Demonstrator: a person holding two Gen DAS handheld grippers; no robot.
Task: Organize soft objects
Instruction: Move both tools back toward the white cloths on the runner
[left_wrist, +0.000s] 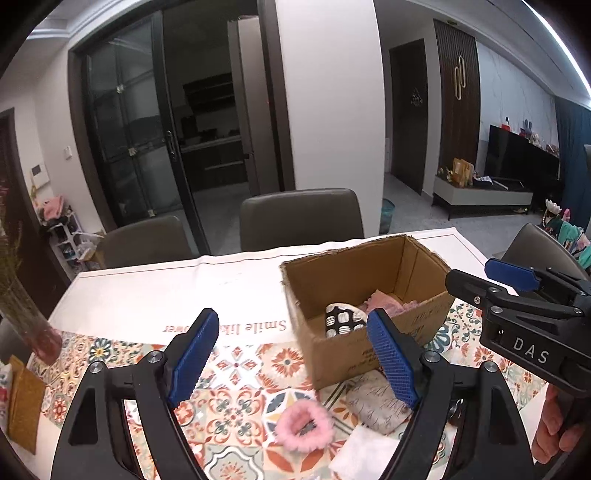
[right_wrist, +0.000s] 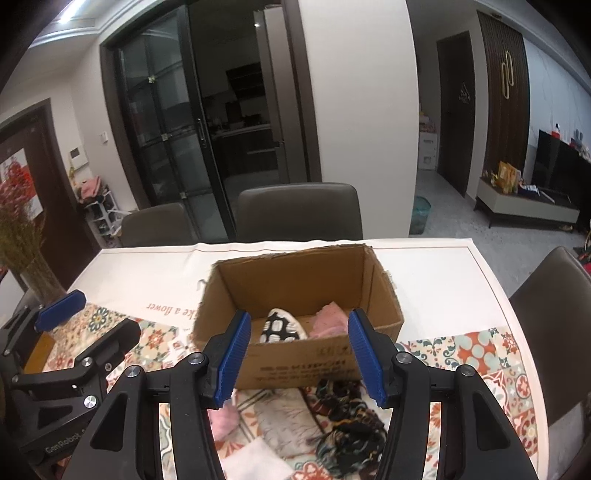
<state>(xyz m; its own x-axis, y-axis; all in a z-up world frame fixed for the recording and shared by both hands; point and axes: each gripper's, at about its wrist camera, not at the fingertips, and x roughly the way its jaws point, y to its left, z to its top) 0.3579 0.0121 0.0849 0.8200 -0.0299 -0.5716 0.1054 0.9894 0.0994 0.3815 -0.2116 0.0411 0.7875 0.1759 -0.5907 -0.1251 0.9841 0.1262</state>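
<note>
1. The cardboard box (right_wrist: 295, 295) stands open-topped on the worktop (left_wrist: 147, 291), its upper edges torn and ragged; its near wall carries dark printing too blurred to read.
2. Inside it lie a black-and-white patterned soft piece (right_wrist: 282, 326) with rounded ends and a pink fuzzy cloth (right_wrist: 328, 321) beside it; the box's near wall cuts off their lower parts.
3. In front of the box, on the bright tile-patterned cloth (left_wrist: 236, 373), rest the loose soft things: a fluffy pink ring-shaped scrunchie (left_wrist: 304, 424), a grey-beige pad with thin dark marks (left_wrist: 376, 404), a flat white square (left_wrist: 364, 456), and a dark multicoloured fringed fabric (right_wrist: 347, 417).
4. The left tongs (left_wrist: 291, 360) are spread wide and released, ribbed blue pads facing inward with nothing between them; they hang above the cloth near the box's corner.
5. The right tongs (right_wrist: 299, 356) are parted with nothing gripped; the box only shows in the gap behind them. A hand (left_wrist: 557, 424) grips their handle, cut off at the frame edge.
6. A plain white runner with reddish lettering, partly hidden by the box, covers the far half of the worktop.
7. Grey padded chairs (left_wrist: 299, 218) stand at the far edge; a glass vase of dried stems (right_wrist: 33, 258) sits at the left, partly cropped.
</note>
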